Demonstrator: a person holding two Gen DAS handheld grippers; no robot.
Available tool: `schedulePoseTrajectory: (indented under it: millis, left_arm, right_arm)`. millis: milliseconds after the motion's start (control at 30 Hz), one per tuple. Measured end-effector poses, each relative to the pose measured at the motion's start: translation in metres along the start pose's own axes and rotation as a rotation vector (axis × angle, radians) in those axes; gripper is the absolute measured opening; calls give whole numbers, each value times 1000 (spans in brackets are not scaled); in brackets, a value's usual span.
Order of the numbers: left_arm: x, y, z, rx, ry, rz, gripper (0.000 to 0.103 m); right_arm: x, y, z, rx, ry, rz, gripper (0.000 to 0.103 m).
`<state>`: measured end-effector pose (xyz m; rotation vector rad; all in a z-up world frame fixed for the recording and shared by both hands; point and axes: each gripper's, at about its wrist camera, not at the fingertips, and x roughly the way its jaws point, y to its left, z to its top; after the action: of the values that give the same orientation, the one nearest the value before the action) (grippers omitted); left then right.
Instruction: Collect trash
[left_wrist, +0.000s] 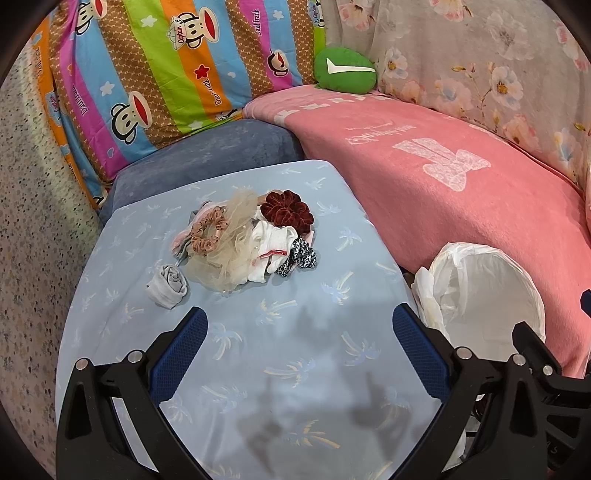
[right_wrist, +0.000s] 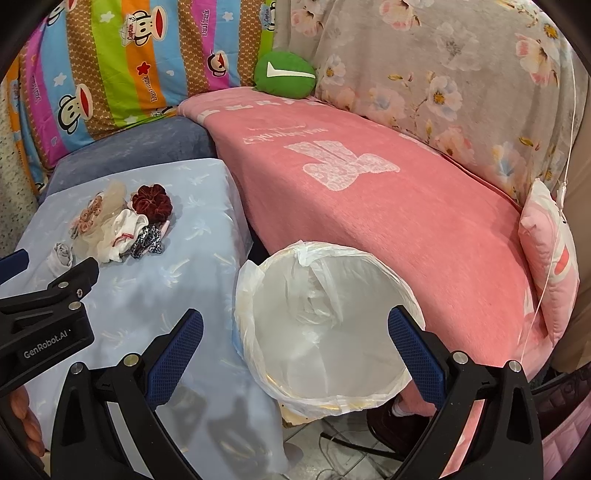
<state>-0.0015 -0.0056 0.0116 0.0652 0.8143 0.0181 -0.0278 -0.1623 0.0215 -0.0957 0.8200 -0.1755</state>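
A heap of small fabric items lies on the light blue table cloth (left_wrist: 258, 369): a dark red scrunchie (left_wrist: 287, 211), beige tulle (left_wrist: 232, 251), a white cloth (left_wrist: 273, 243), a leopard scrunchie (left_wrist: 301, 258) and a grey rolled piece (left_wrist: 168, 286). The same heap (right_wrist: 122, 225) shows at the left of the right wrist view. A bin lined with a white bag (right_wrist: 325, 325) stands between table and sofa, also seen as the lined bin (left_wrist: 484, 295). My left gripper (left_wrist: 300, 354) is open, short of the heap. My right gripper (right_wrist: 295, 354) hangs open over the bin's mouth, holding nothing.
A sofa with a pink blanket (right_wrist: 369, 192) runs along the right. A striped cartoon cushion (left_wrist: 159, 74), a green cushion (left_wrist: 345, 68) and a floral throw (right_wrist: 443, 74) sit behind. A pink pillow (right_wrist: 550, 251) leans at far right. Cables lie on the floor (right_wrist: 343, 446).
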Motion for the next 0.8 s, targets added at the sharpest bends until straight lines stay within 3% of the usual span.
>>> schedulePoseTrajectory:
  millis: [800]
  left_arm:
    - [4, 13, -2, -22, 1, 11, 96]
  right_arm:
    - [0, 10, 8, 3, -7, 8, 97]
